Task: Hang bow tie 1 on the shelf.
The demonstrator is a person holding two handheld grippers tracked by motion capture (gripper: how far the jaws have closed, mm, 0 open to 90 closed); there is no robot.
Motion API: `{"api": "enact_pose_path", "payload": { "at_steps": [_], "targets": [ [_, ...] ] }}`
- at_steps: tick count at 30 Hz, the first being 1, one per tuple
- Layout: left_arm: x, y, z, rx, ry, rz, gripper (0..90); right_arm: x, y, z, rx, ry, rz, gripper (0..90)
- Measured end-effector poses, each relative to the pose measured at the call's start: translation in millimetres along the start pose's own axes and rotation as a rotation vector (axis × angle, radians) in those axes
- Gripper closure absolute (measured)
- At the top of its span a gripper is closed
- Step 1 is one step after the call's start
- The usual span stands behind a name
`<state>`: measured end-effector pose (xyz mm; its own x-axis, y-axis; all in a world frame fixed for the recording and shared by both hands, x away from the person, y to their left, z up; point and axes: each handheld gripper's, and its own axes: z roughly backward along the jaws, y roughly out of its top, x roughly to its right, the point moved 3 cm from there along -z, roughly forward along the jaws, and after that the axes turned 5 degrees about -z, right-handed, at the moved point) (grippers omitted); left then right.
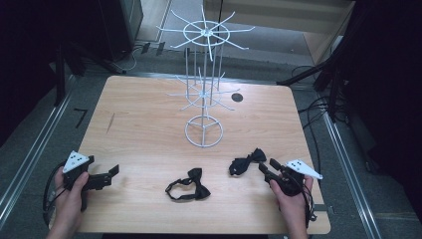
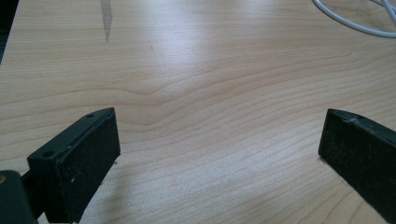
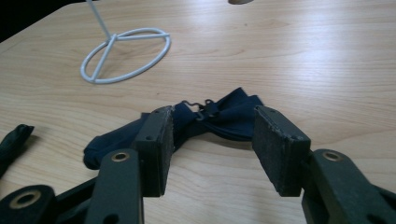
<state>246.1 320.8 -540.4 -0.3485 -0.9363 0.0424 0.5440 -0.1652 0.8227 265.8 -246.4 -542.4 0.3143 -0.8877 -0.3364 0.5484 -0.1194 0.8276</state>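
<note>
On the wooden table (image 1: 149,129), a white wire display stand (image 1: 204,130) stood near the middle, with one dark bow tie (image 1: 189,185) lying in front of it toward your side and a second dark bow tie (image 3: 205,122) just to its right. Your left hand-held gripper (image 2: 219,154) rested at the table's left edge, jaws spread wide over bare wood and holding nothing. Your right hand-held gripper (image 3: 212,149) sat just short of the second bow tie, jaws parted around its near edge without pinching it.
</note>
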Motion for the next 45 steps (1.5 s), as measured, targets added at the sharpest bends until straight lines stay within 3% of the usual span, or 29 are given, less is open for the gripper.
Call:
{"api": "enact_pose_path", "payload": {
  "at_steps": [10,16,21,26,34,37,42,45],
  "targets": [
    [0.1,0.0,0.0,0.0,0.0,0.0,0.0,-26.4,-2.3,-9.8,-0.021,0.038,0.018,50.9],
    [0.2,0.0,0.0,0.001,0.0,0.0,0.0,-35.5,-4.1,-15.9,-0.032,0.038,0.003,50.9],
    [0.2,0.0,-0.1,0.002,0.001,-0.001,0.0,-41.3,-6.8,-23.5,-0.043,0.013,-0.007,50.2],
    [0.2,0.0,-0.1,0.002,0.001,-0.001,0.0,-44.1,-11.9,-32.7,-0.089,-0.01,-0.027,51.0],
    [0.3,0.0,0.1,0.002,0.001,-0.002,0.0,-31.7,-17.7,-35.8,-0.18,-0.011,-0.108,63.3],
    [0.3,0.0,0.2,0.001,0.001,-0.003,0.0,-28.6,-19.2,-35.7,-0.204,-0.003,-0.128,72.3],
    [0.3,0.0,0.2,0.002,0.001,-0.003,0.0,-28.1,-18.5,-33.7,-0.212,-0.005,-0.112,88.6],
    [0.3,0.0,0.1,0.004,0.002,-0.004,0.0,-28.7,-16.3,-30.9,-0.198,0.001,-0.109,90.0]
  ]
}}
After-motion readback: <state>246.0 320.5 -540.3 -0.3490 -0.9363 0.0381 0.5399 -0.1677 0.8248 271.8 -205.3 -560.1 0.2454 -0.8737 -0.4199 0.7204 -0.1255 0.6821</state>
